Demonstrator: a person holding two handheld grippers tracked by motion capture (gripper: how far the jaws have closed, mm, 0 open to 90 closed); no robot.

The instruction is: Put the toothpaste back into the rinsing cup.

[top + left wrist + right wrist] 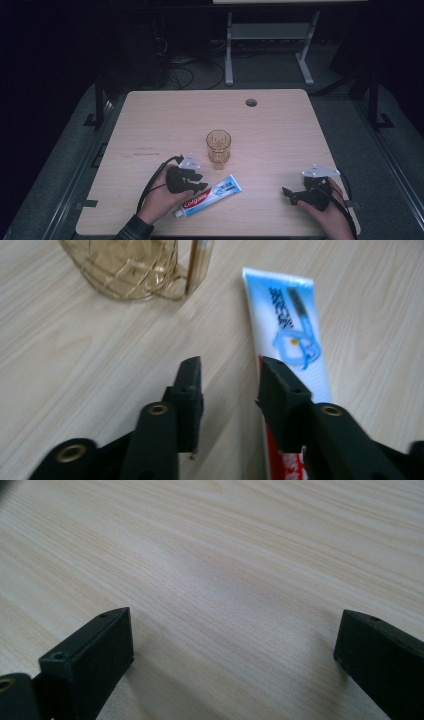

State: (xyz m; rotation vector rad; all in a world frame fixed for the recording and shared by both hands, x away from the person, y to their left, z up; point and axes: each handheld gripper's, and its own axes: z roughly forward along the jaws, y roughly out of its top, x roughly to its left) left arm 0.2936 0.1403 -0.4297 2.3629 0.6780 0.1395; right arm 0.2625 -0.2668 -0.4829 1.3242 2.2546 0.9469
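Left gripper part-open; right gripper spread wide.

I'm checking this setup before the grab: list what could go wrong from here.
1. The left hand-held gripper stands open with bare table between its jaws; one jaw overlaps the toothpaste tube's edge, so closing now might pinch only the edge or push the tube aside.
2. The amber cup stands just beyond the tube; a forward reach could knock it.

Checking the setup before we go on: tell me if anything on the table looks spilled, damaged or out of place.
Nothing stands out. The amber cup stands upright and looks empty, and the toothpaste tube lies flat and capped beside the left gripper. The right gripper rests open over bare table.
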